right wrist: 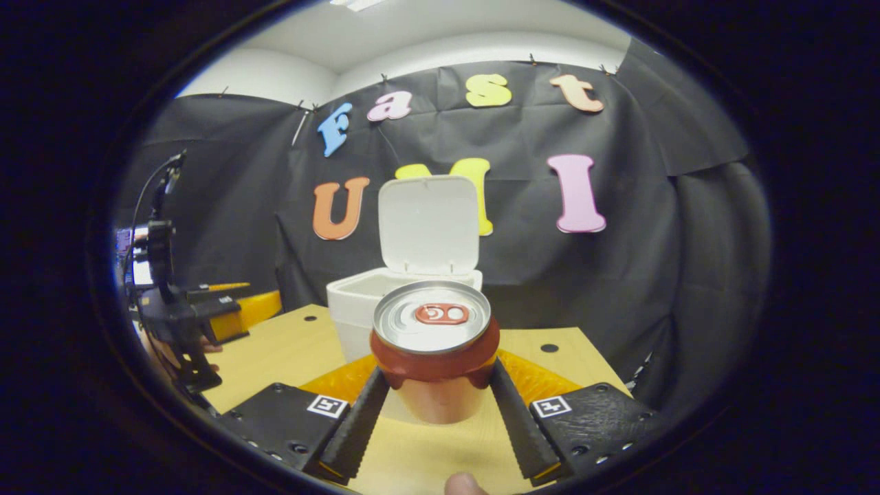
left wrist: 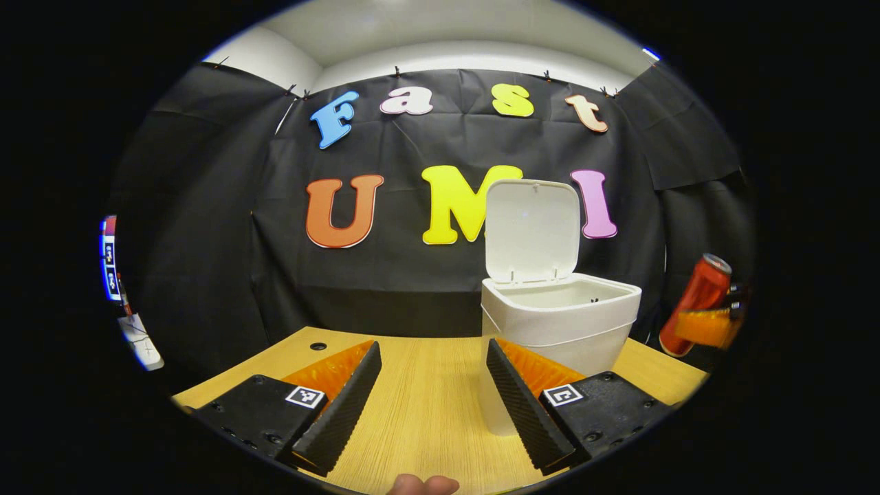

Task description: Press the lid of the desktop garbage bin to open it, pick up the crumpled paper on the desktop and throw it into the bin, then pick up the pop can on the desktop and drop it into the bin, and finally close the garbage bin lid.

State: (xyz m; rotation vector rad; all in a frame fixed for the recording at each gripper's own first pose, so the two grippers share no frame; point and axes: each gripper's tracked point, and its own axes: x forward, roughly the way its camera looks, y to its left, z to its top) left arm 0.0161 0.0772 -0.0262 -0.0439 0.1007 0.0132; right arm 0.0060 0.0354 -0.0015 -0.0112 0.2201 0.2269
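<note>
The white desktop bin point(left wrist: 560, 323) stands on the wooden table point(left wrist: 426, 412) with its lid point(left wrist: 533, 230) raised upright at the back. My left gripper point(left wrist: 433, 347) is open just left of the bin, its right finger close to the bin's front wall. The red pop can point(left wrist: 694, 295) hangs tilted at the far right, held in my right gripper point(left wrist: 708, 323). In the right gripper view that can point(right wrist: 433, 330) sits between both fingers of the right gripper point(right wrist: 440, 375), silver top facing the camera. The open bin point(right wrist: 357, 302) and its lid point(right wrist: 427, 223) lie just behind. The left gripper point(right wrist: 227, 302) shows at the left.
The black cloth wall stands close behind the bin. The table has small round holes point(left wrist: 317, 346) point(right wrist: 549, 348) near its far corners. A lit screen point(left wrist: 108, 258) and white gear sit off the table's left side. A thumb point(left wrist: 423, 485) shows at the bottom edge.
</note>
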